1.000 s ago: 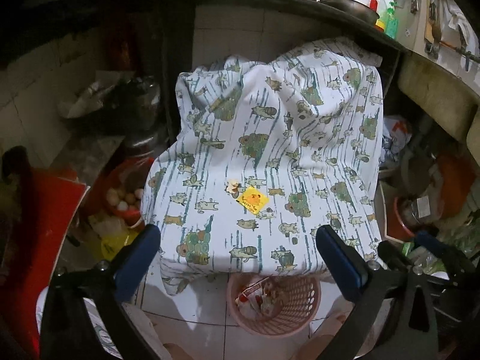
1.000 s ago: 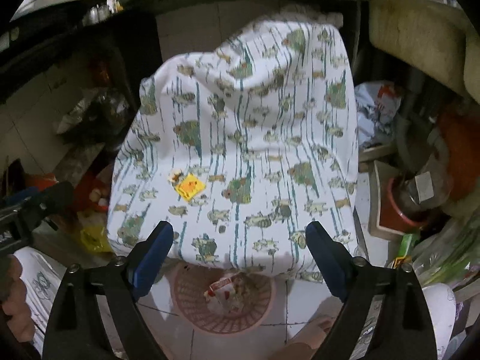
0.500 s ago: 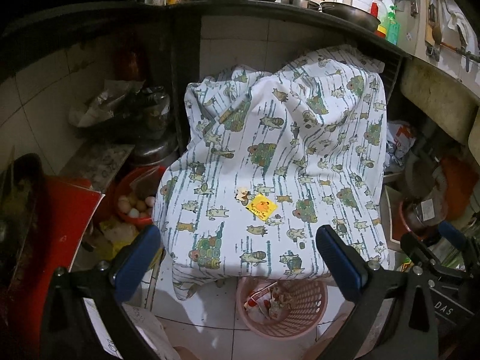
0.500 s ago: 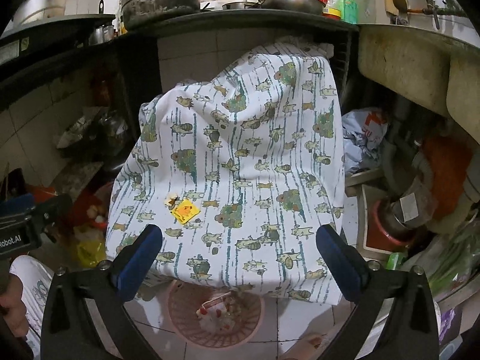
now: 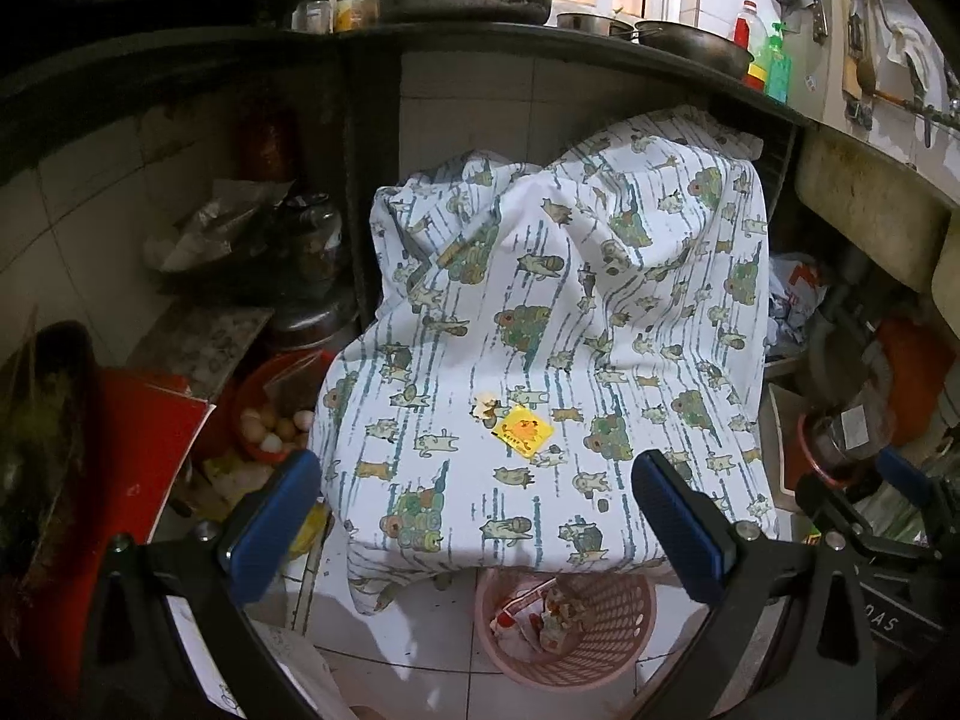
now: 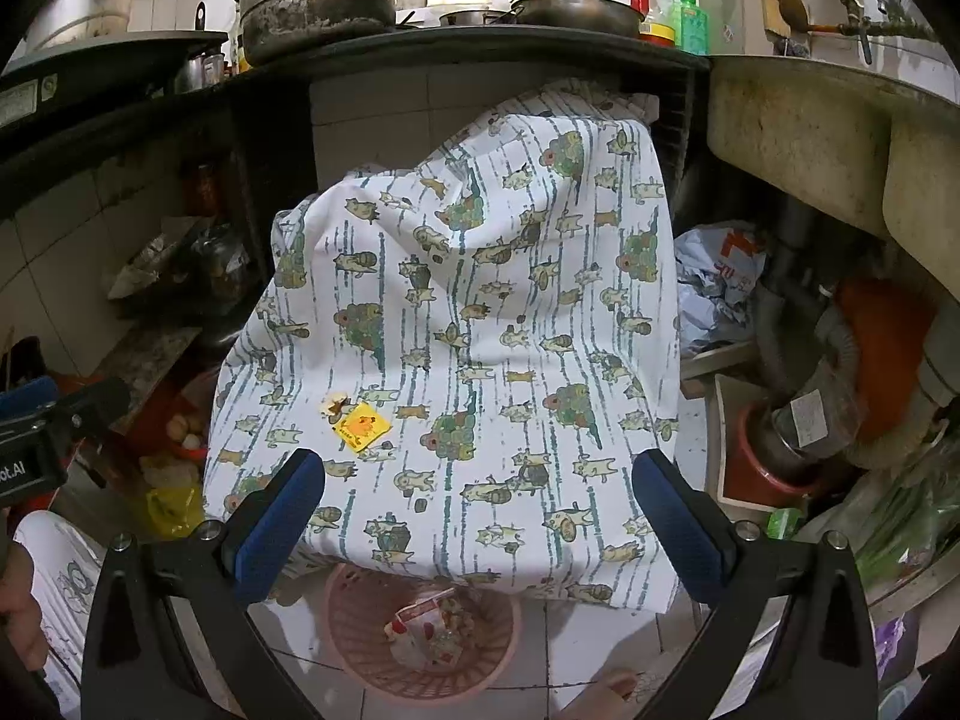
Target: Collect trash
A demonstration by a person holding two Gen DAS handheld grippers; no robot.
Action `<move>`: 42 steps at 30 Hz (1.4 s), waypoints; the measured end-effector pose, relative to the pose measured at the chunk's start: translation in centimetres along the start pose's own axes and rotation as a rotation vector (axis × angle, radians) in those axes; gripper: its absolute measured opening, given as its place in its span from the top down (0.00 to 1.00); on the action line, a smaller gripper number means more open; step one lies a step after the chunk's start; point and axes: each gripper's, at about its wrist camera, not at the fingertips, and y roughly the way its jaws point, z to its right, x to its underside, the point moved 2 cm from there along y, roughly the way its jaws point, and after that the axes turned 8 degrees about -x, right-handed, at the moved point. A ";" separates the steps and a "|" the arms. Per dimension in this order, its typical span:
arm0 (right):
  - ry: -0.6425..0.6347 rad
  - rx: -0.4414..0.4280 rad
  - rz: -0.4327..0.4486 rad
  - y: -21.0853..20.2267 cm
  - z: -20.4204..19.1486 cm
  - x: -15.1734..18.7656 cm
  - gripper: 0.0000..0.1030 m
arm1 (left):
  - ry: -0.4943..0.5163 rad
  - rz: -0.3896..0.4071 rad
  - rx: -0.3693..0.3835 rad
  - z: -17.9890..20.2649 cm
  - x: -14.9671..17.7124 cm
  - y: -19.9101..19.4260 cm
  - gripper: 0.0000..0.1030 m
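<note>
- Both views have tilted up since a second ago: more countertop and pots show now, and the cloth-covered surface sits lower in frame; the right jaws have spread a bit wider.
- left gripper (image 5: pixel 477 489): blue pads far apart, nothing between them, nothing held; hovers over the near edge of the printed cloth (image 5: pixel 600 312).
- right gripper (image 6: pixel 479 486): jaws fully spread, empty, over the same near edge of the cloth.
- yellow wrapper (image 5: pixel 523 429) lies flat on the cloth just beyond the left fingers, closer to the left-hand pad; small crumpled scrap (image 5: pixel 485 405) touches its far-left corner.
- In the right view the same wrapper (image 6: pixel 362 425) lies just past the left-hand pad, scrap (image 6: pixel 335 404) next to it.
- pink basket (image 5: pixel 567 630) stands on the tiled floor below the fingers, partly under the cloth's edge, with red-and-white wrappers inside; right view shows it (image 6: pixel 366 618) below and between the pads.
- Left of the fingers: red bowl of eggs (image 5: pixel 270 420), yellow bag on the floor.
- Right of the fingers: glass jar (image 6: pixel 810 420), crumpled plastic bag (image 6: pixel 720 276).
- Far beyond: dark countertop with big sooty pot (image 6: pixel 318 0), pan, red and green bottles.
- A hand shows at the lower left edge of the right view, a bare toe at the bottom.
</note>
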 end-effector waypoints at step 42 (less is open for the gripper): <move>0.008 0.019 -0.050 1.4 0.4 1.5 0.00 | 0.049 0.023 -0.019 -0.1 0.1 -0.6 0.00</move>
